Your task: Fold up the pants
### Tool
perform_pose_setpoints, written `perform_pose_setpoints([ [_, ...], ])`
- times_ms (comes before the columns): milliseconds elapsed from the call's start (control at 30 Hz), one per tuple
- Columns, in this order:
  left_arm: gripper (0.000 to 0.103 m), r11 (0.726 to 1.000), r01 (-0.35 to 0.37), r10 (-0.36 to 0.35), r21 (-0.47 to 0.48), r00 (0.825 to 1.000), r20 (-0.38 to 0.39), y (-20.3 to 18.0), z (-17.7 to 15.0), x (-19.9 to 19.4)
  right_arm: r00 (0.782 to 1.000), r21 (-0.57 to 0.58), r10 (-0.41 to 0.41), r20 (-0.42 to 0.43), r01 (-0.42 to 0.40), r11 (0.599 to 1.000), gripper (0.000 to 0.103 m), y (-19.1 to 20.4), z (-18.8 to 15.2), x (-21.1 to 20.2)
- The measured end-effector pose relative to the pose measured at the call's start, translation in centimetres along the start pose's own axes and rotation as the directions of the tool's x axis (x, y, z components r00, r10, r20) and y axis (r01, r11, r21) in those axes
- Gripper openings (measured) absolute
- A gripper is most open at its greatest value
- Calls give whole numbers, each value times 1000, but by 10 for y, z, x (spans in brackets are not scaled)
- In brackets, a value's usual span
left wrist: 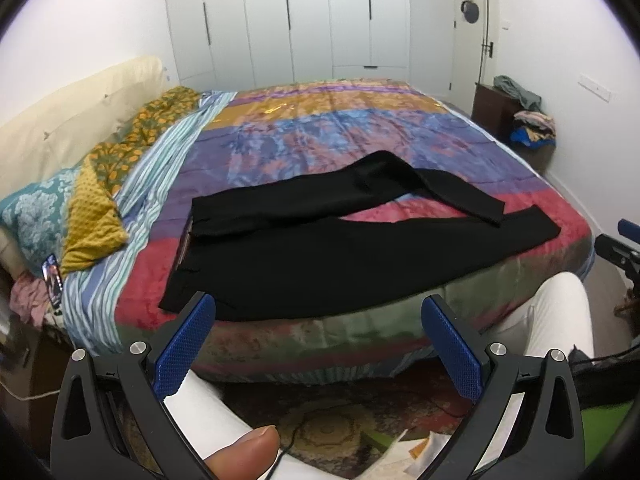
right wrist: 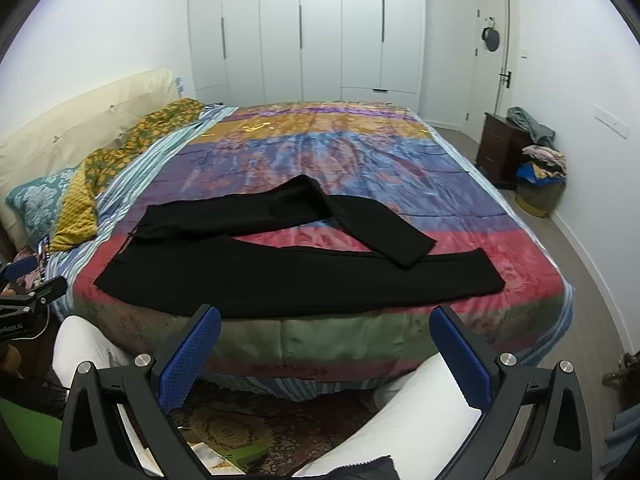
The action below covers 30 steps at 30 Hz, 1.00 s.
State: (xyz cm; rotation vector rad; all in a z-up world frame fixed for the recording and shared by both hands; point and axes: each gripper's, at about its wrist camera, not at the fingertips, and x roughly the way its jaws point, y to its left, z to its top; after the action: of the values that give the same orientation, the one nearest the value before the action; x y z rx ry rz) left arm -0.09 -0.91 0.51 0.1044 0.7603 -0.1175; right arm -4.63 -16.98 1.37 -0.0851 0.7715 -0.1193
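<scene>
Black pants lie spread on the bed's near edge, waist at the left, legs running right. The far leg bends and its cuff crosses onto the near leg. They also show in the right wrist view. My left gripper is open and empty, held in front of the bed below the pants' near edge. My right gripper is open and empty, also short of the bed edge and not touching the pants.
The bed has a multicoloured quilt, with pillows and a cream headboard at the left. A dark nightstand with piled clothes stands at the right. White wardrobes line the far wall. My white-trousered legs are below the grippers.
</scene>
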Motion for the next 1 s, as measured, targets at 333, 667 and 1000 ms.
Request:
perform_pose_setpoints([
  [333, 103, 1000, 23, -23, -11, 999, -24, 1, 0, 5, 1000, 4, 13, -16, -13, 1000, 103, 1, 1, 5],
  [667, 103, 999, 27, -28, -22, 999, -38, 7, 1, 9, 999, 13, 16, -33, -16, 1000, 103, 0, -1, 10],
  [1000, 103, 999, 27, -28, -24, 999, -40, 9, 2, 10, 999, 13, 21, -36, -20, 1000, 103, 2, 0, 11],
])
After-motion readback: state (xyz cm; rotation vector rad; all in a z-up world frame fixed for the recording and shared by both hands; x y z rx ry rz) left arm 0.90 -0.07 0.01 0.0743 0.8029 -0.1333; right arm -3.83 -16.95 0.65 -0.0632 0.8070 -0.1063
